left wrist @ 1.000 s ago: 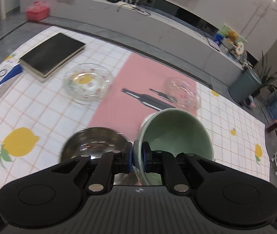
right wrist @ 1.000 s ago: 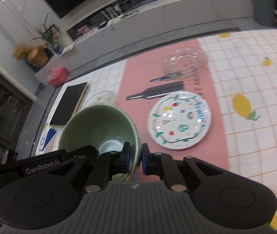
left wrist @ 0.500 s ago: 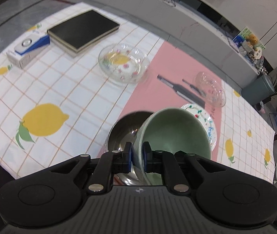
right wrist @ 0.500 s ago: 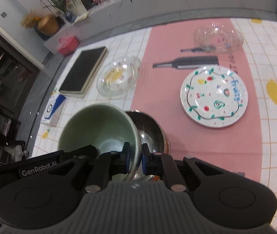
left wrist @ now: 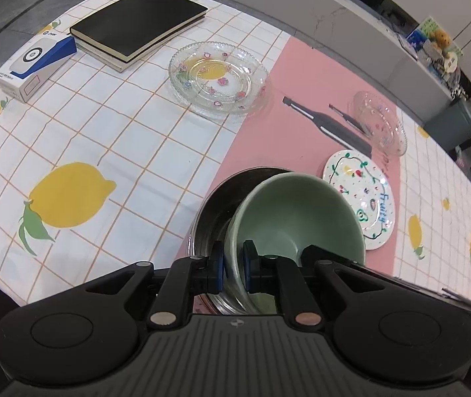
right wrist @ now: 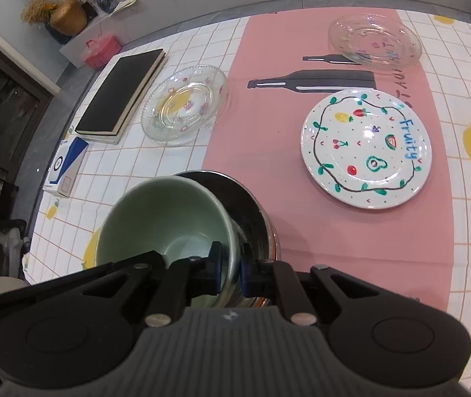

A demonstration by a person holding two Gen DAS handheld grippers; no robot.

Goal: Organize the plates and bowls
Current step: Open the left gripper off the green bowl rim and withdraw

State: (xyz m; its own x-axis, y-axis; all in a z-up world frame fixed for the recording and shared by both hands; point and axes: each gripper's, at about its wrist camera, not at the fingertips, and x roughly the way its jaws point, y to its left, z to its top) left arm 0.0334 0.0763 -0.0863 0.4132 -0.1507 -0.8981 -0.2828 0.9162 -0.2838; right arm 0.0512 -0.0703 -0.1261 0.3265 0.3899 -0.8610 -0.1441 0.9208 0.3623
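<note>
Clenching green bowl (left wrist: 296, 213) rim, L tongs (left wrist: 233, 266) & R tongs (right wrist: 229, 266), seemingly inside steel bowl (right wrist: 252, 205).

The painted plate (right wrist: 366, 152) is showing "Fruity" in blue along its rim, lying just below the printed bottle (right wrist: 314, 82) on the cloth.

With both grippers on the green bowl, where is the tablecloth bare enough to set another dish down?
Free: the checked cloth around the big lemon print, between the boxed item, the glass plate and the steel bowl; also the pink runner left of the fruit plate. Crowded: around the far small glass plate.
</note>
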